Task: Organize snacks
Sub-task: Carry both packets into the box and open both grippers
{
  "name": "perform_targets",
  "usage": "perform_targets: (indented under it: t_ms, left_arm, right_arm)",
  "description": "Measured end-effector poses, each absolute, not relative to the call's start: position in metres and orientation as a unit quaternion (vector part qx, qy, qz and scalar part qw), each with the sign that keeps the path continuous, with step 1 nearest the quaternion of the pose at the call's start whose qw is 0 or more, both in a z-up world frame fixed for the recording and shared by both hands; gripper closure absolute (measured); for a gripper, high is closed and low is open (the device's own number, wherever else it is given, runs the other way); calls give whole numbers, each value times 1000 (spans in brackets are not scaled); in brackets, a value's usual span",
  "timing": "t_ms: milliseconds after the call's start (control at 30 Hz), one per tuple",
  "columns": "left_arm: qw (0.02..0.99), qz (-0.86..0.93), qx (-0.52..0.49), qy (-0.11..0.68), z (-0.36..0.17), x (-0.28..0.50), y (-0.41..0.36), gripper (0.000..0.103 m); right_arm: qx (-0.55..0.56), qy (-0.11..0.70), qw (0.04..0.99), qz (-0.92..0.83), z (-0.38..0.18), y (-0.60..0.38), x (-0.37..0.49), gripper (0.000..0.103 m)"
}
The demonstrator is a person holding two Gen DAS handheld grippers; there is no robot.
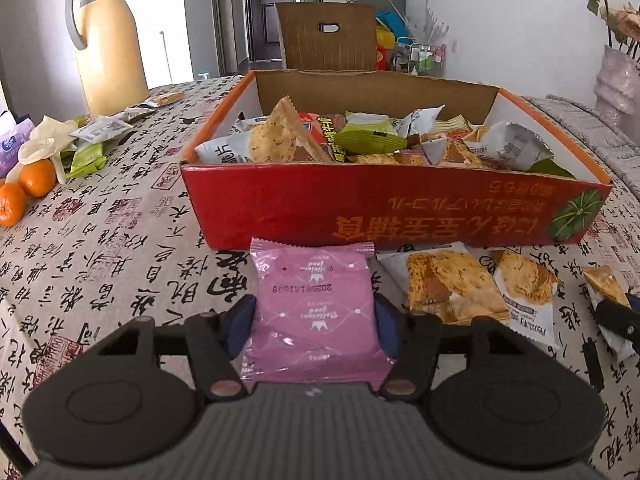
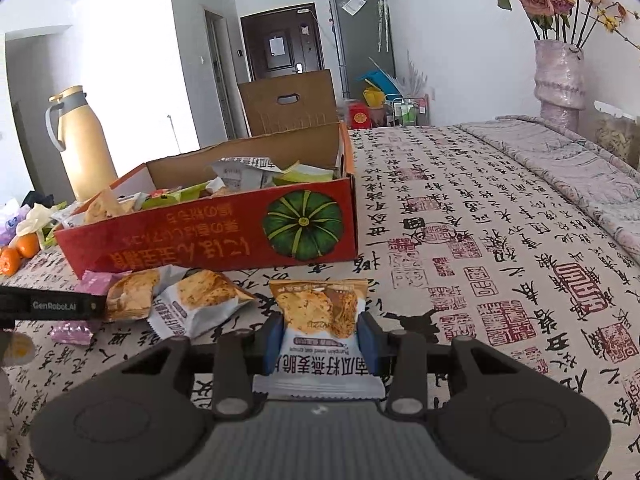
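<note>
My left gripper (image 1: 314,314) is shut on a pink snack packet (image 1: 316,280), its blue pads pressing both sides, just in front of the red cardboard box (image 1: 360,208). The box holds several mixed snack packets (image 1: 280,136). My right gripper (image 2: 322,330) is shut on an orange-and-white oat crisp packet (image 2: 318,308), low over the tablecloth in front of the red box (image 2: 180,248). Two similar oat crisp packets (image 1: 448,284) (image 1: 524,284) lie on the cloth between the two grippers.
A cream thermos jug (image 1: 108,44) stands at the far left, with oranges (image 1: 36,178) and loose packets (image 1: 86,156) near it. A vase of dried roses (image 2: 560,76) stands at the far right. A brown cardboard flap (image 1: 328,36) rises behind the box.
</note>
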State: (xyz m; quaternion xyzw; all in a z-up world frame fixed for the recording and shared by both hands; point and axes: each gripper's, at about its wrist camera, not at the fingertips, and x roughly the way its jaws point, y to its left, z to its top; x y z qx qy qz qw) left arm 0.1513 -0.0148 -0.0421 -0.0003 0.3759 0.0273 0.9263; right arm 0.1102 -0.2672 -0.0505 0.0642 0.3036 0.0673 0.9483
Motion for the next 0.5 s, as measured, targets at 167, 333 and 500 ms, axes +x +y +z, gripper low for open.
perform_targets:
  t_ms: [167, 333, 500]
  left_arm:
    - [928, 27, -6, 371, -39, 146, -13, 41]
    - [934, 22, -8, 358, -32, 133, -14, 41]
    - [940, 16, -12, 340, -21, 122, -14, 41]
  right_arm:
    - [65, 301, 949, 68, -51, -267, 109, 64]
    - [61, 296, 951, 64, -51, -265, 106, 64]
    - [49, 284, 956, 57, -49, -262, 101, 64]
